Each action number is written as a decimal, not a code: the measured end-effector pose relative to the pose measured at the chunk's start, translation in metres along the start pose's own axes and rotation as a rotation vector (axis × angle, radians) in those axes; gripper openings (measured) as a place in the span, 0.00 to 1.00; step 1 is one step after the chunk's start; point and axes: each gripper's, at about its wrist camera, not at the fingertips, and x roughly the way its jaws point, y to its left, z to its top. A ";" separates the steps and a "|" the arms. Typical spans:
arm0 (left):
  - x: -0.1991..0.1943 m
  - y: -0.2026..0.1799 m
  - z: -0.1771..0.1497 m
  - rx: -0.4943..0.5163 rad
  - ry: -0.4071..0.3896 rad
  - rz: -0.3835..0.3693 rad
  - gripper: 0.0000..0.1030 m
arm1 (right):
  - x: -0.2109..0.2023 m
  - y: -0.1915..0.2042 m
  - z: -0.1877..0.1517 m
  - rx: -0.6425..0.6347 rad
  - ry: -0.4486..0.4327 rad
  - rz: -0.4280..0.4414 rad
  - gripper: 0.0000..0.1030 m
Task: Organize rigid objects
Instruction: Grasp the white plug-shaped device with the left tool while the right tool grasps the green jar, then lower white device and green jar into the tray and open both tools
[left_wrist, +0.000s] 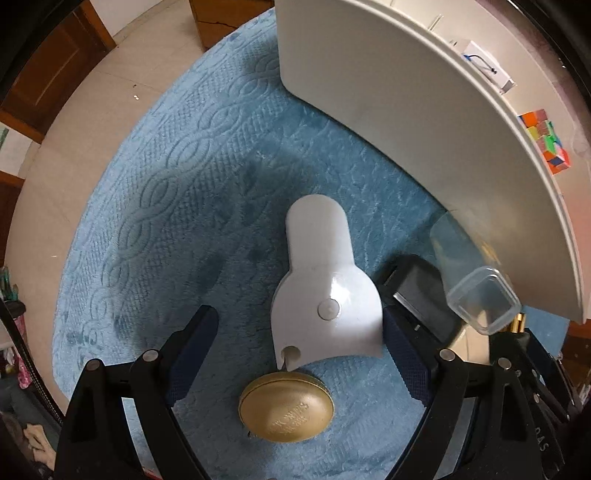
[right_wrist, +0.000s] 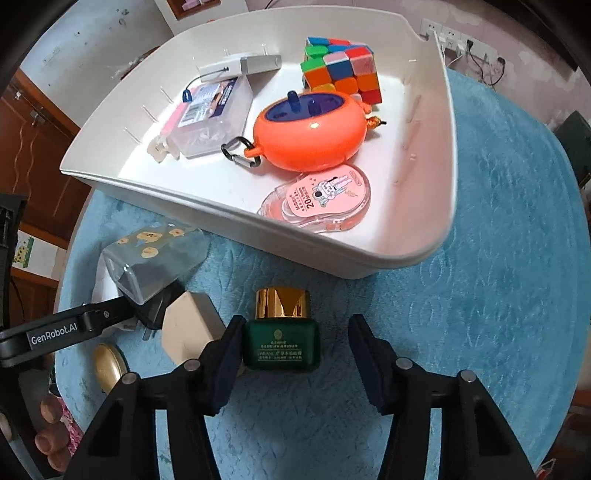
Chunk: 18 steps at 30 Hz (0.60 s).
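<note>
Step in hand: I judge that I am picking up the green bottle (right_wrist: 281, 341) with my right gripper (right_wrist: 293, 354) so it can go into the white bin (right_wrist: 436, 236) with the other hard items.
Right gripper: its jaws stand apart around the bottle; the left pad (right_wrist: 231, 354) is at the bottle's side, perhaps just touching, and the right pad is clear of it. Nothing is clamped yet.
Bottle: it lies on the blue mat (right_wrist: 498, 295), just in front of the bin's near wall, gold cap pointing toward the bin.
Grip advice: I want the pads on the green body, not the shiny gold cap, and I should centre the bottle first, or the closing left pad will push it sideways.
Left gripper: my left gripper (left_wrist: 299, 354) hangs wide apart over the mat, straddling the broad end of a flat white scraper-shaped piece (left_wrist: 321, 280); the right pad is at its edge, no squeeze visible.
Nearby clutter: a gold oval case (left_wrist: 286, 406) lies just below that white piece, and a clear plastic box (left_wrist: 480, 295) and a black adapter (left_wrist: 421, 295) sit to its right.
Risk: a beige block (right_wrist: 192, 325) sits just beside the right gripper's left finger, so I should lift straight up to avoid dragging it.
Already in bin: a puzzle cube (right_wrist: 341, 68), an orange round case (right_wrist: 310, 133) and a correction tape (right_wrist: 321, 201).
</note>
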 end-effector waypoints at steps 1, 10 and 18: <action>0.001 0.001 0.000 -0.001 -0.003 0.010 0.88 | 0.002 0.000 0.000 0.000 0.009 -0.003 0.53; 0.002 -0.016 0.005 -0.010 0.000 0.081 0.70 | 0.015 0.016 0.003 -0.050 0.027 -0.040 0.39; -0.005 -0.023 0.003 0.072 -0.034 0.099 0.58 | 0.006 0.021 -0.013 -0.055 0.013 -0.030 0.38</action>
